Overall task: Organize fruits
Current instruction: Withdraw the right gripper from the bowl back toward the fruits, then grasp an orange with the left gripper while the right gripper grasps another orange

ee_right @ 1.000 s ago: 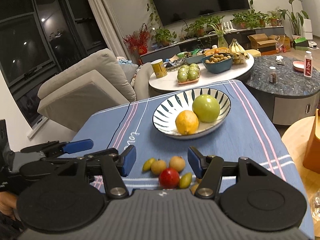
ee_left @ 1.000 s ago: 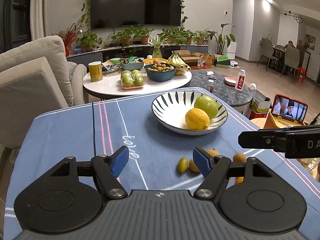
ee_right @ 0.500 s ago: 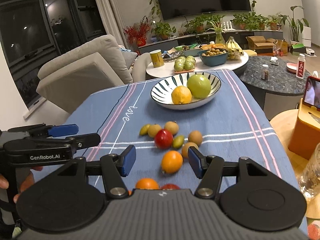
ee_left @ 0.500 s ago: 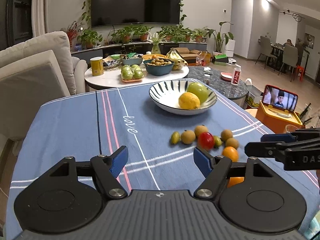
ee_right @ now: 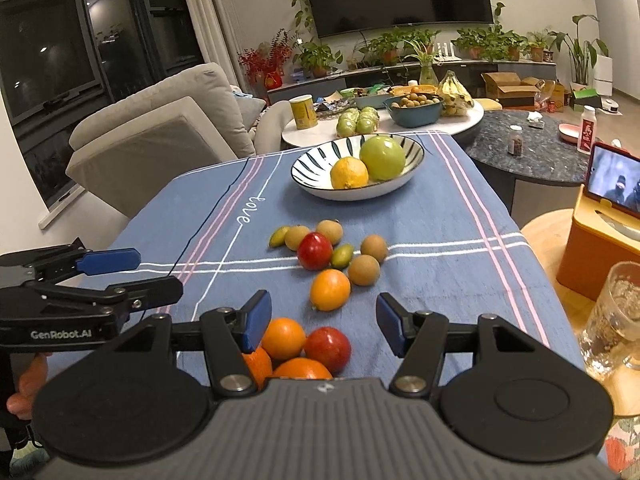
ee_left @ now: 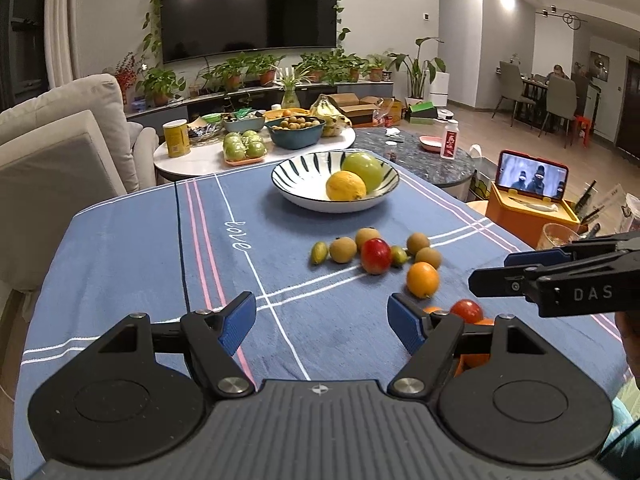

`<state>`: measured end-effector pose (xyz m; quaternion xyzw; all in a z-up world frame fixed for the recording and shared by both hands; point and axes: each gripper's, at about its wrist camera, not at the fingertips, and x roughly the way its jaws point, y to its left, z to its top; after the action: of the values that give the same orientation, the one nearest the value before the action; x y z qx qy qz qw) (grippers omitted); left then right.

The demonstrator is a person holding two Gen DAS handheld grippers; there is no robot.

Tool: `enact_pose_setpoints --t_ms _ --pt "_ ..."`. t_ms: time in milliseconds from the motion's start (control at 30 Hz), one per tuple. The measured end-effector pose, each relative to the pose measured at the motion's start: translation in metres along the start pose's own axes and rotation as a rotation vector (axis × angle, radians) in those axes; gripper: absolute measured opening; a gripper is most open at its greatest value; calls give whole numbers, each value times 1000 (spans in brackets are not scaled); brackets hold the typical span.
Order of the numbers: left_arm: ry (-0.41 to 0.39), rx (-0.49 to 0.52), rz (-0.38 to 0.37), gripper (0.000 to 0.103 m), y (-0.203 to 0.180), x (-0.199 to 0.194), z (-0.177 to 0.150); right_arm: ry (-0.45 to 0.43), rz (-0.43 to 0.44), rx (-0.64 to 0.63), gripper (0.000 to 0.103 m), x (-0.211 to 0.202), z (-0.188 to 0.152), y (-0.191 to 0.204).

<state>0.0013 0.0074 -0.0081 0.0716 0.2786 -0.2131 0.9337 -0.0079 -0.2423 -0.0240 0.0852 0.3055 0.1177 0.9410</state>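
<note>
A striped bowl (ee_left: 296,190) (ee_right: 316,184) on the blue tablecloth holds a yellow orange (ee_right: 349,173) and a green apple (ee_right: 382,159). Loose fruit lies nearer: a red fruit (ee_right: 315,251), several brown longans (ee_right: 363,270), small green fruits (ee_right: 279,237), an orange (ee_right: 330,290), and a near cluster of oranges (ee_right: 283,339) with a second red fruit (ee_right: 328,349). My left gripper (ee_left: 322,324) is open and empty above the cloth, left of the fruit. My right gripper (ee_right: 322,322) is open and empty, above the near cluster.
A glass (ee_right: 614,316) and an orange box with a phone (ee_right: 608,216) stand on a side table to the right. Behind the table are a sofa (ee_right: 160,128) and a round coffee table (ee_right: 384,120) with more fruit bowls.
Both grippers have pulled back from the bowl toward the near table edge. More loose fruit has come into view, including the near cluster of oranges. Both stay open.
</note>
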Motion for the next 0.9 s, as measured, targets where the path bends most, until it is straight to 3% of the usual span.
enact_pose_setpoints --t_ms 367,733,900 --pt "52 109 -152 63 -38 -6 -19 47 -36 0 59 3 -7 -4" --pt "127 129 -163 49 -51 15 -24 65 -41 15 59 5 -10 -8" --pt "139 146 -167 44 -56 21 -25 63 7 -19 59 -2 -11 -1"
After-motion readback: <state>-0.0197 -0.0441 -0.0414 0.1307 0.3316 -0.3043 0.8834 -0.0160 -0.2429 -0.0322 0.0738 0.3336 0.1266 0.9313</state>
